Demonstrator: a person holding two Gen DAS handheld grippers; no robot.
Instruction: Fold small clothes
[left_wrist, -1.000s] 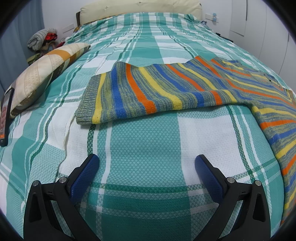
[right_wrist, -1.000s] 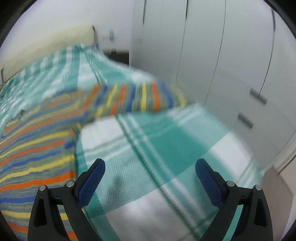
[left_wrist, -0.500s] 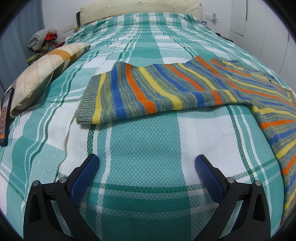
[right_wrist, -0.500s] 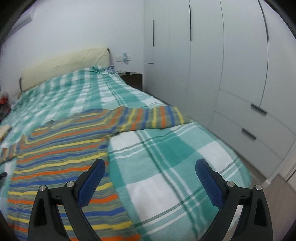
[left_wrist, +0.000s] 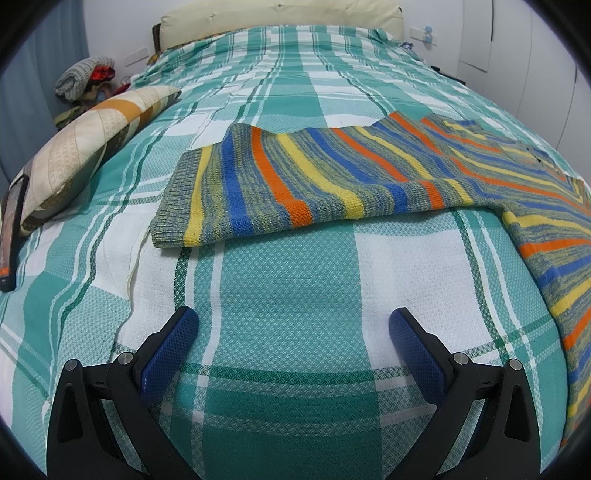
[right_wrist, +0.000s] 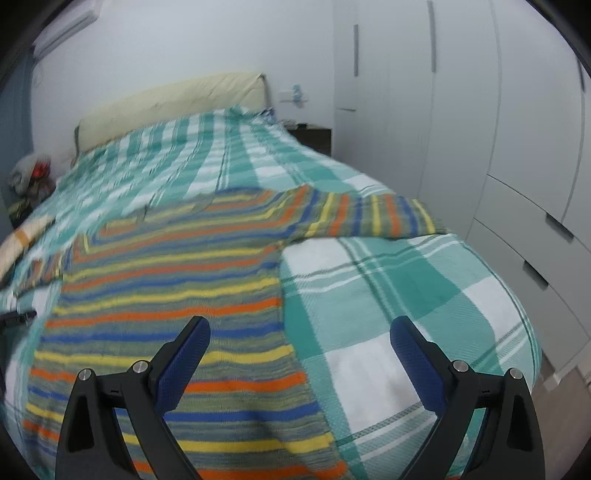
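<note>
**Both hand-held grippers released over bed**

Left hand-held gripper (left_wrist: 293, 325) spread wide, nothing grasped, above plaid bedspread (left_wrist: 288, 280). Right hand-held gripper (right_wrist: 299, 334) likewise released. Striped sweater (right_wrist: 166, 295) flat just ahead, sleeve (left_wrist: 295, 181) beyond left. Pillow (left_wrist: 88, 147) far-left.

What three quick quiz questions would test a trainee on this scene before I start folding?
1. True or false: the left gripper is clamped on the sweater sleeve.
2. What lies spread flat on the bed? A) a towel B) a striped sweater C) a pair of jeans
3. Fill in: in the right view, the right gripper has one jaw over the sweater's body and the other over the ____.

Key:
1. False; its jaws are open over bare bedspread, short of the sleeve.
2. B
3. Bedspread; the jaws straddle the sweater's side edge, open.
</note>
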